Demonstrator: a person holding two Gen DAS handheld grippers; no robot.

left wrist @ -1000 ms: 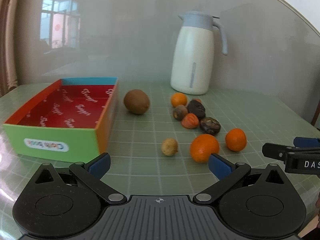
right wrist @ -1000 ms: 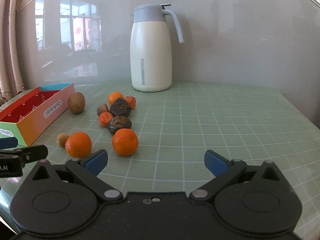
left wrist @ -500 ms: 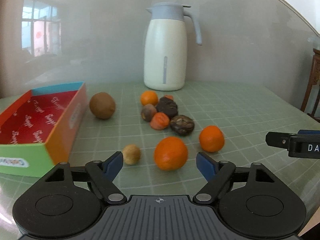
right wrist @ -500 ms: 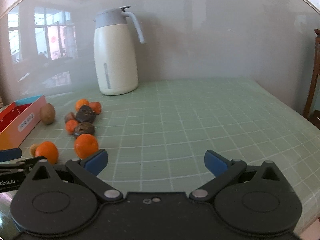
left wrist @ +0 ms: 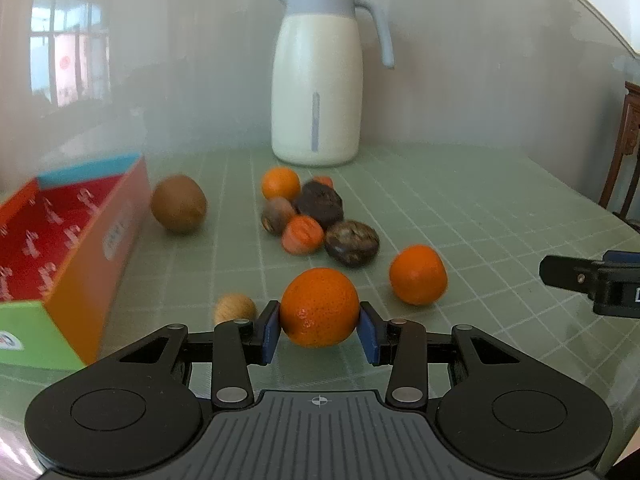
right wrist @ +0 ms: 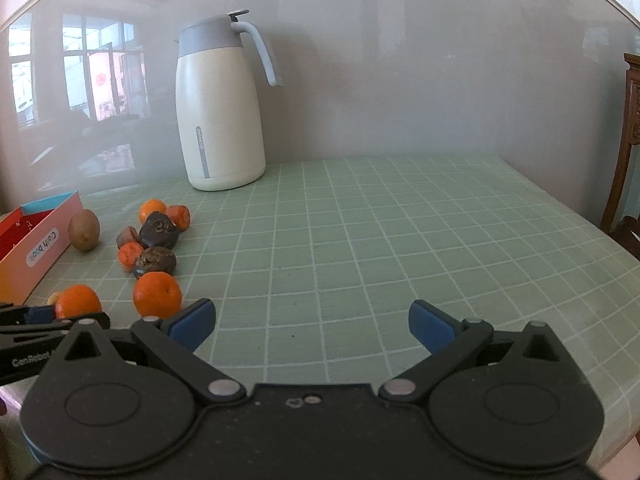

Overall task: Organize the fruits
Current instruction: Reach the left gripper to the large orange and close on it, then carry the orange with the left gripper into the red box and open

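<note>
Between the left gripper's [left wrist: 320,332] closing jaws sits an orange [left wrist: 319,306].

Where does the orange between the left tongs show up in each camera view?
Left wrist: orange low centre, between the blue pads of the left tongs.
Right wrist: same orange at the lower left edge.
Shared landmark: white jug at the table's back.

Ahead of me a cream jug [left wrist: 316,92] with a pale grey-blue lid and handle stands upright at the back of the table [right wrist: 400,232], close to the wall. The table wears a pale green cloth ruled in white squares (glossy enough to catch the light). The grey wall [right wrist: 400,80] mirrors a window faintly, and dark carved wooden furniture [right wrist: 632,128] shows at my right edge.
</note>
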